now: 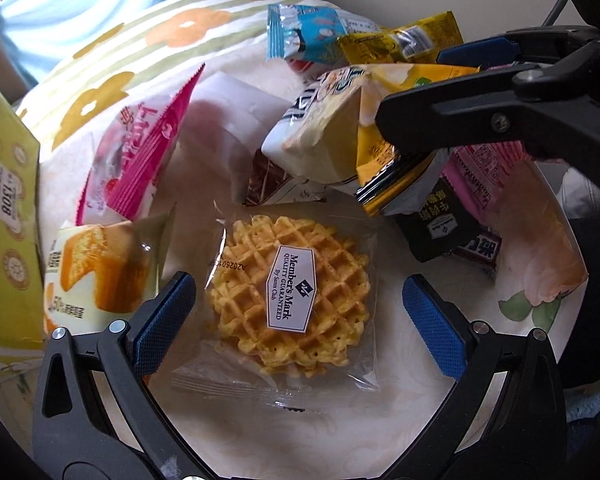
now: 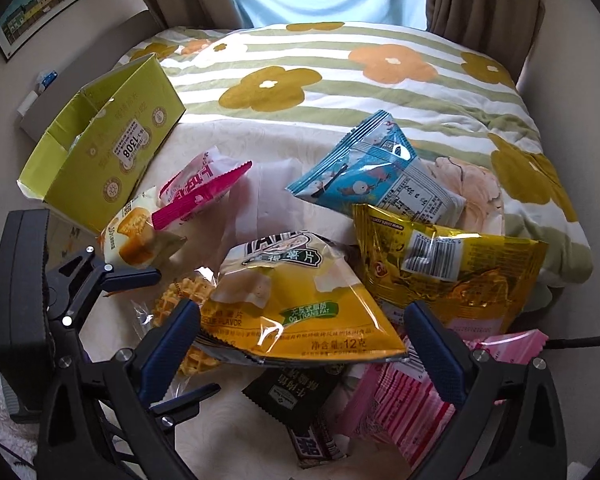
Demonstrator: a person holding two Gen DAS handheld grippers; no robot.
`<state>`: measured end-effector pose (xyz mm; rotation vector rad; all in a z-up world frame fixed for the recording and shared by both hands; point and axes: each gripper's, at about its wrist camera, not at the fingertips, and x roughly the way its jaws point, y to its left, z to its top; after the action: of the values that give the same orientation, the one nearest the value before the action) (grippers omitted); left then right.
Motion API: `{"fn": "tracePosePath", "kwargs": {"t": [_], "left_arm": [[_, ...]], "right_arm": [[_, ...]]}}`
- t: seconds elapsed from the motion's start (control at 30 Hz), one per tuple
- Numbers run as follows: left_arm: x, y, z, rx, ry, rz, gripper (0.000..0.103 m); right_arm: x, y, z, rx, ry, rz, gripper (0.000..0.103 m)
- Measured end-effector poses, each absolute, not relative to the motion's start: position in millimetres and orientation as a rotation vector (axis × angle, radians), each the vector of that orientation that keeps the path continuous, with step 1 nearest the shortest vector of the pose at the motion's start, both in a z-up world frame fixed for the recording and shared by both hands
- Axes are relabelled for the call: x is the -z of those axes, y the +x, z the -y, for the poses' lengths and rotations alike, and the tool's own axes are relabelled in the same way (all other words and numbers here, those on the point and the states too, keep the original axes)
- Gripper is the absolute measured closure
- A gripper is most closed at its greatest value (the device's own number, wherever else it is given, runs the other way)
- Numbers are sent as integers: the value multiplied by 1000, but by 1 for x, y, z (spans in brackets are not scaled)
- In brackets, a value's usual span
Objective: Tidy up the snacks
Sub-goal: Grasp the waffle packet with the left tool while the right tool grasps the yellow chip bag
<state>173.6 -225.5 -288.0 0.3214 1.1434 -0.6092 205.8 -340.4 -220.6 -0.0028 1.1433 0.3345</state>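
Left tool (image 1: 298, 320) agape over the waffle packet (image 1: 290, 292), right tool (image 2: 300, 338) agape around the chips bag (image 2: 296, 304)

I see bare bed sheet (image 1: 320, 432) around the waffle packet (image 1: 292, 296), so my left hand-held gripper (image 1: 300, 316) has room there. The cake packet (image 1: 100, 272) crowds its left, and the snack pile (image 2: 380, 280) blocks my right side.

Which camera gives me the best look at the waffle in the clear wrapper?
The left wrist view. There the waffle lies flat and unobstructed between the open left gripper fingers, label readable. In the right wrist view only part of the waffle shows, mostly hidden behind the yellow chip bag and a gripper finger.
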Motion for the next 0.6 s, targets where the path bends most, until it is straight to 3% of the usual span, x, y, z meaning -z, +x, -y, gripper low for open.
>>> {"fn": "tracePosePath", "kwargs": {"t": [0.53, 0.6], "left_arm": [[320, 179, 245, 614, 438, -1167, 0], [323, 179, 249, 612, 460, -1168, 0]], "right_arm": [[220, 219, 346, -400, 12, -1154, 2], [221, 222, 344, -405, 30, -1163, 6]]}}
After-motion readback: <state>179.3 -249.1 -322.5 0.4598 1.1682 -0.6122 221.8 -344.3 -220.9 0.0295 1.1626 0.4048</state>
